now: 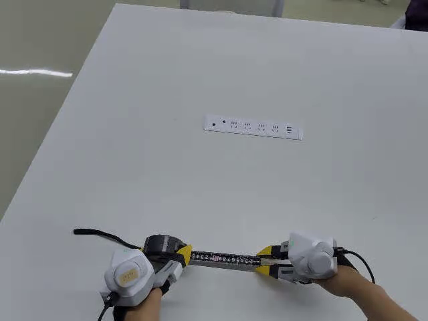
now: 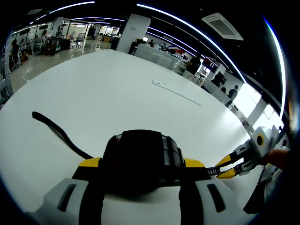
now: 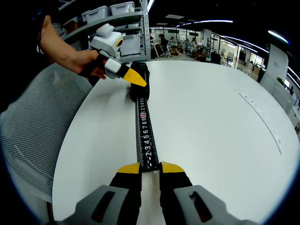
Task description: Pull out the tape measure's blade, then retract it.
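A black tape measure case [image 1: 162, 245] lies near the table's front edge, with my left gripper [image 1: 180, 256] shut on it; the case [image 2: 140, 159] sits between its yellow-tipped jaws. A black wrist strap [image 1: 97, 234] trails off to the left. The blade [image 1: 224, 259] stretches right from the case, black with white numbers [image 3: 146, 136]. My right gripper [image 1: 266, 261] is shut on the blade's end [image 3: 150, 165]. In the right gripper view the left gripper [image 3: 133, 77] and case [image 3: 140, 86] lie at the far end of the blade.
A white power strip [image 1: 253, 127] lies flat in the middle of the white table [image 1: 167, 154]. The table's left edge [image 1: 60, 114] drops to a grey floor. A cable [image 1: 358, 261] runs from the right gripper. Shelves with bins [image 3: 110, 18] stand behind.
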Demonstrator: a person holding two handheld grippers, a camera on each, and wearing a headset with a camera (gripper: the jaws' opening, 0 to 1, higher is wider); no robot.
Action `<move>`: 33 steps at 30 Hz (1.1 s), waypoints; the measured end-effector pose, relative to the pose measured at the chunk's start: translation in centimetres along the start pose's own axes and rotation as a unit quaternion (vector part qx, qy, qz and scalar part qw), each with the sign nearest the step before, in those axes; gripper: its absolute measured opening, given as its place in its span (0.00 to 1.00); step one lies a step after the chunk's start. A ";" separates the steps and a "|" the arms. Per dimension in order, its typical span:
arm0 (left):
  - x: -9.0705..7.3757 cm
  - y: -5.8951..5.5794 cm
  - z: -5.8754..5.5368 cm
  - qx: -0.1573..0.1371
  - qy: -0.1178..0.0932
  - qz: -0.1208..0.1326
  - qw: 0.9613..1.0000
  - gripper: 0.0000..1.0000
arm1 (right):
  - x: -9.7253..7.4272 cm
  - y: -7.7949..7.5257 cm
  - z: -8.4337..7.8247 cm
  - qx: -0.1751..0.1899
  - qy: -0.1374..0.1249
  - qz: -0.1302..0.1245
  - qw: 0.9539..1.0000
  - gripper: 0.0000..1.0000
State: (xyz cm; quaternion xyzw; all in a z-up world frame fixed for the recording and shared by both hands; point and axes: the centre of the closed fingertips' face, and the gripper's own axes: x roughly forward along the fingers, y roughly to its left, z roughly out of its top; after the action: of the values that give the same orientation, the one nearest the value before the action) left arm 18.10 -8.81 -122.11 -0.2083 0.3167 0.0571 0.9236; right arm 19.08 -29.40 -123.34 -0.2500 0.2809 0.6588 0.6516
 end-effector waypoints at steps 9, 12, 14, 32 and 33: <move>-0.1 0.0 0.1 -0.002 0.000 -0.001 1.000 0.62 | 0.4 0.0 0.6 -0.001 -0.001 0.003 1.000 0.12; 0.0 0.0 0.0 -0.002 0.000 -0.001 1.000 0.62 | 0.7 0.0 0.8 -0.002 -0.001 0.004 1.000 0.12; 0.0 0.0 0.0 -0.002 0.001 -0.001 1.000 0.62 | 0.8 0.1 1.0 -0.001 -0.001 0.005 1.000 0.12; 0.0 0.0 0.1 -0.003 0.001 -0.001 1.000 0.62 | 2.0 0.2 1.9 -0.005 -0.004 0.012 1.000 0.12; 0.0 0.0 0.1 -0.003 0.001 -0.001 1.000 0.62 | 2.1 0.2 2.0 -0.005 -0.004 0.012 1.000 0.12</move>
State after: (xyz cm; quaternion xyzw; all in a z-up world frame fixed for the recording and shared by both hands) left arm 18.14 -8.81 -122.02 -0.2118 0.3174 0.0569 0.9226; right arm 18.88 -26.51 -123.33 -0.2474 0.2780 0.6687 0.6437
